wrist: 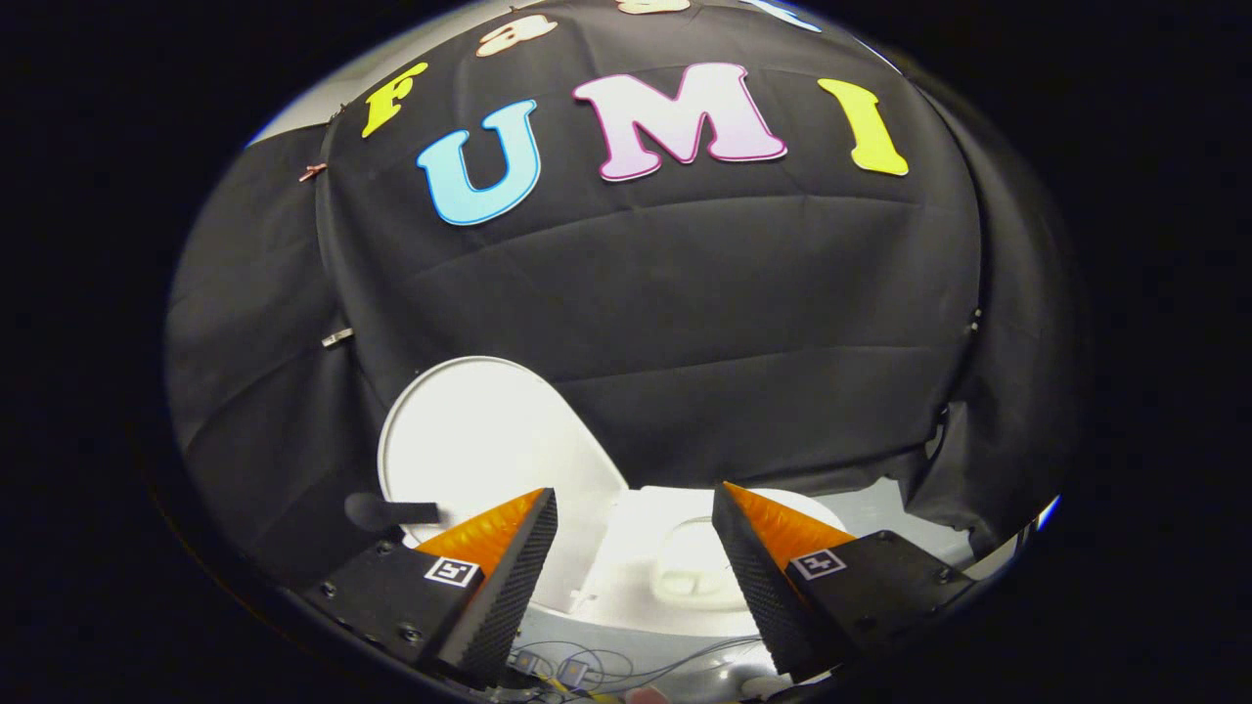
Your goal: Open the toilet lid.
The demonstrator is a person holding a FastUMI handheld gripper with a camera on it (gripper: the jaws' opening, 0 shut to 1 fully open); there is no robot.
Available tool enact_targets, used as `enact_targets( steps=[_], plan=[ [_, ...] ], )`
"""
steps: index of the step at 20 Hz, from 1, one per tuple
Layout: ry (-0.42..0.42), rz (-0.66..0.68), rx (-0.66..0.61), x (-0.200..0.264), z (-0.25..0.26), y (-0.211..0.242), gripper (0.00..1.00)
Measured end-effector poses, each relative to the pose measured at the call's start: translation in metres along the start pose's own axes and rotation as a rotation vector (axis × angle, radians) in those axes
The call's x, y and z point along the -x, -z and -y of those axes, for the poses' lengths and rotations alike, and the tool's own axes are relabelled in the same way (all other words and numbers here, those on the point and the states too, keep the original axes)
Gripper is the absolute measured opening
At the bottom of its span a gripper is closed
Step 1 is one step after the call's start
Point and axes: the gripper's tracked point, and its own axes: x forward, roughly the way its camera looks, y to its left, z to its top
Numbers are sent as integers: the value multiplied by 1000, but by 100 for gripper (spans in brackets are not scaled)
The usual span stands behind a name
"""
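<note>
White toilet lid (pixel 479 440) stands raised beyond the spread, empty tongs (pixel 634 508)

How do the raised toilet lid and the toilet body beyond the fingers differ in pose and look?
The toilet lid stands upright against the black cloth; the toilet body lies low and flat. The lid is a smooth oval; the body is blocky with a recess. Both are white. The hand-held gripper is open, holding nothing.

Staged test booth: black cloth wall (pixel 685 323) behind white toilet (pixel 646 577).
</note>
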Motion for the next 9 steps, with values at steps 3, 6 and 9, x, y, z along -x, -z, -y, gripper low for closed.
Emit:
enact_targets(
  steps=[3,6,9],
  plan=[
    [20,19,-11,-6,36,16,99],
    [57,61,-4,-15,77,28,99],
    [59,117,-16,-21,106,41,99]
  ],
)
